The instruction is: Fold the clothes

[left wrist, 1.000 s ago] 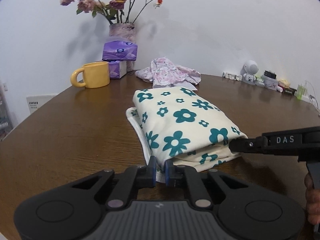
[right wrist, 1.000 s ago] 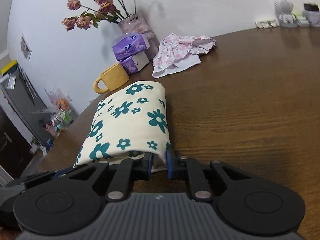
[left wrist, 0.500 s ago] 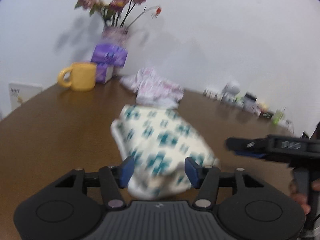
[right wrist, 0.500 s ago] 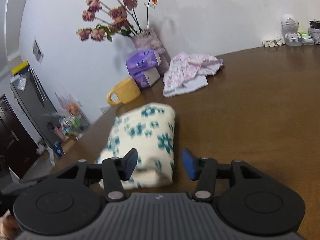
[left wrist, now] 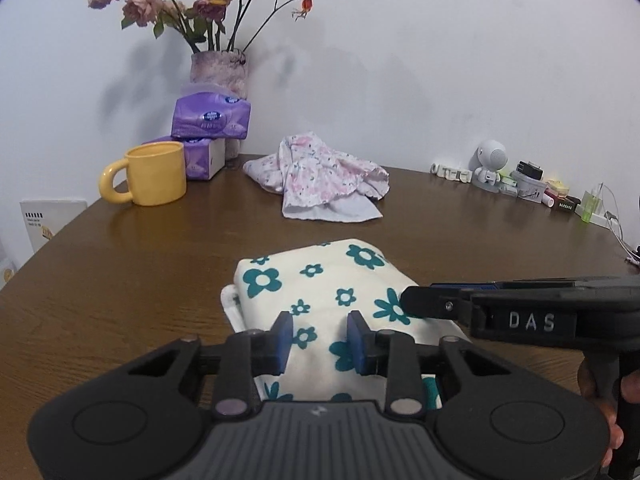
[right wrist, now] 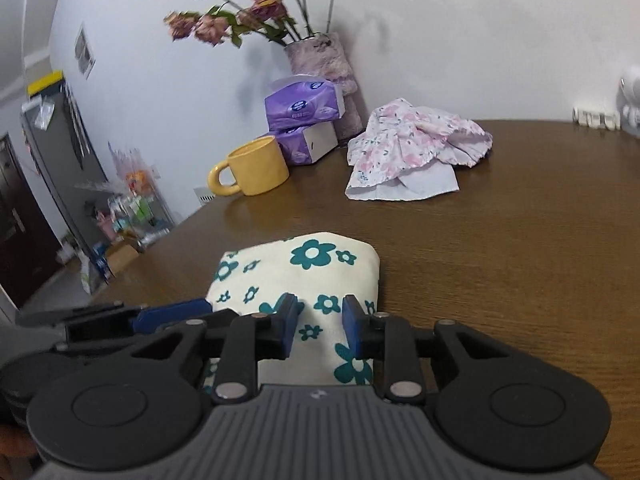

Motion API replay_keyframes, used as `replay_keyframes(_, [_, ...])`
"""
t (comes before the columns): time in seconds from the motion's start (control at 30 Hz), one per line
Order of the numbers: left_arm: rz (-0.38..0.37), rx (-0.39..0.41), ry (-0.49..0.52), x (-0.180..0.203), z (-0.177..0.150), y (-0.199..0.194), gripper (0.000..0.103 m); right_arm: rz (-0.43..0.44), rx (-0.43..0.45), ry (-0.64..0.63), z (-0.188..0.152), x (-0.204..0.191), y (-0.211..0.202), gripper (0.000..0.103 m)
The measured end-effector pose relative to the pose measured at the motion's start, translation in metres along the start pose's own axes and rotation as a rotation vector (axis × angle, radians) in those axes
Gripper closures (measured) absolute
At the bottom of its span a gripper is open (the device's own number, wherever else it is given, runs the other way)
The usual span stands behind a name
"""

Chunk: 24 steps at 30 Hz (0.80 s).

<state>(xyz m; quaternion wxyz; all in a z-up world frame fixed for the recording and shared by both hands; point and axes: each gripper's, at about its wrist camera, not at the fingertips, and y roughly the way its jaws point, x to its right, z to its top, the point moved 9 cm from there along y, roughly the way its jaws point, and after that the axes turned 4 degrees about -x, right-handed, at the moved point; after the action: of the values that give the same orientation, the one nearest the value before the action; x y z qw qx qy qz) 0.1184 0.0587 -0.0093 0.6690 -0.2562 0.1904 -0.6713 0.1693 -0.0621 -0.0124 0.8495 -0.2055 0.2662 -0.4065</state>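
- yellow mug and tissue packs crowd the table's far left edge
- left gripper hovers jaws apart over the folded teal-flower cloth at the near edge
- pink floral garment lies crumpled at the far edge; dragging it could bump the mug
- right gripper is parted too, holding nothing

folded cloth near end hidden, flowers blurred
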Motion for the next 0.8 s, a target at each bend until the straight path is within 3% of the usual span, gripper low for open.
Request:
replay_keyframes(0.1, [-0.026, -0.004, -0.021, -0.003, 0.004, -0.004, 0.073, -0.017, -0.006, -0.039, 0.0, -0.003, 0.0, 0.077])
replay_keyframes(0.2, [-0.059, 0.008, -0.059, -0.011, 0.023, -0.005, 0.06, 0.02, 0.003, -0.015, 0.016, 0.0, -0.006, 0.077])
replay_keyframes(0.27, [-0.048, 0.008, -0.075, -0.018, 0.037, 0.001, 0.059, 0.02, 0.014, 0.001, 0.033, 0.006, -0.004, 0.077])
replay_keyframes(0.37, [-0.043, -0.021, -0.088, -0.025, 0.048, 0.019, 0.062, 0.013, -0.032, 0.022, 0.043, 0.013, 0.016, 0.077])
replay_keyframes(0.47, [-0.022, -0.043, -0.081, -0.03, 0.048, 0.033, 0.077, 0.018, -0.077, 0.037, 0.038, 0.012, 0.035, 0.077])
replay_keyframes(0.6, [-0.014, -0.057, -0.089, -0.037, 0.048, 0.045, 0.077, -0.002, -0.07, 0.008, 0.031, 0.009, 0.041, 0.077])
replay_keyframes(0.67, [-0.066, -0.033, -0.134, -0.041, 0.055, 0.037, 0.065, 0.006, -0.051, 0.023, 0.035, 0.01, 0.034, 0.077])
replay_keyframes(0.7, [-0.087, -0.029, -0.145, -0.045, 0.058, 0.033, 0.051, 0.015, -0.035, 0.038, 0.037, 0.011, 0.027, 0.073])
replay_keyframes(0.73, [-0.093, -0.021, -0.136, -0.047, 0.06, 0.031, 0.043, 0.023, -0.012, 0.046, 0.038, 0.011, 0.017, 0.071])
replay_keyframes(0.8, [-0.091, -0.016, -0.101, -0.052, 0.065, 0.03, 0.042, 0.027, 0.035, 0.039, 0.037, 0.008, -0.005, 0.062])
